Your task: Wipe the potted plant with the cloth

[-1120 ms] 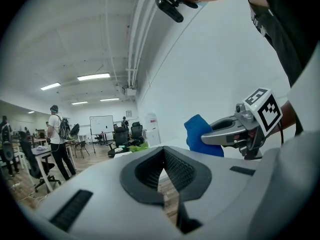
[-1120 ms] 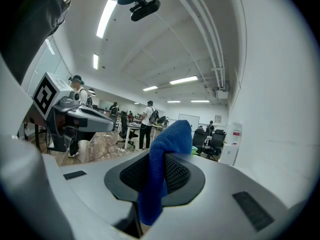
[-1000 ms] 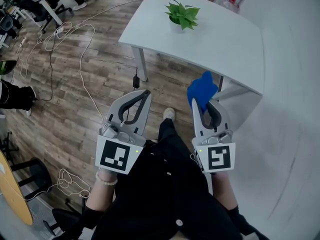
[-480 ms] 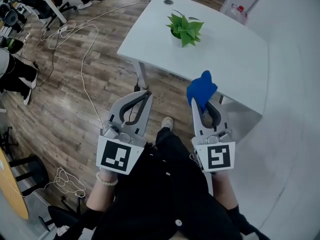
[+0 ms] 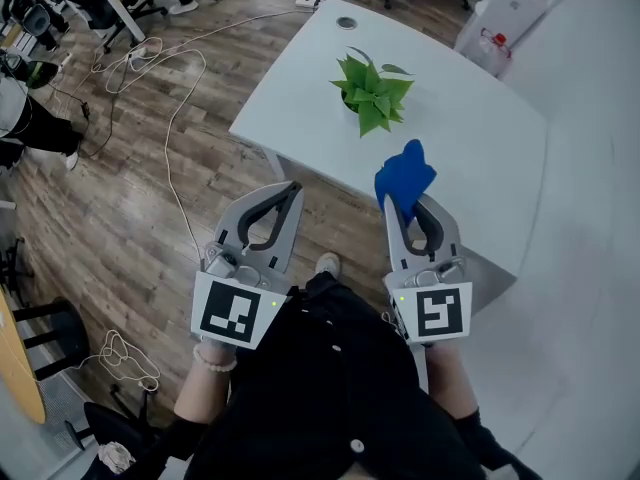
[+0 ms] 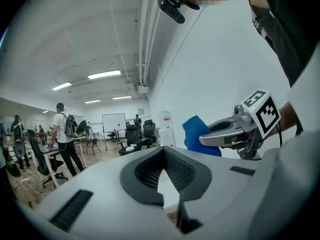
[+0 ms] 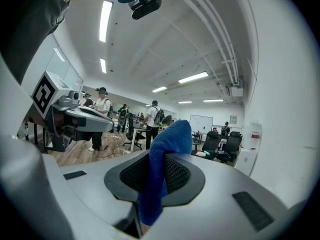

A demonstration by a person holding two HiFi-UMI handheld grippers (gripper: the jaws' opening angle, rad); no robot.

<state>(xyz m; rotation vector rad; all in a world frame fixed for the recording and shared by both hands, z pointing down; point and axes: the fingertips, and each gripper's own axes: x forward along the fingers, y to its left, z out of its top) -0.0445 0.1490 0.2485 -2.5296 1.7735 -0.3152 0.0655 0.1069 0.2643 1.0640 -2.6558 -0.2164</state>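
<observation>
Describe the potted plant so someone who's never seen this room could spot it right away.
Find the large white table on the wood floor ahead of the person. The potted plant stands on its top, with a small round grey grommet beyond it. It is the only green thing there, a tuft of pointed leaves, unlike the blue cloth held up nearer the person.
</observation>
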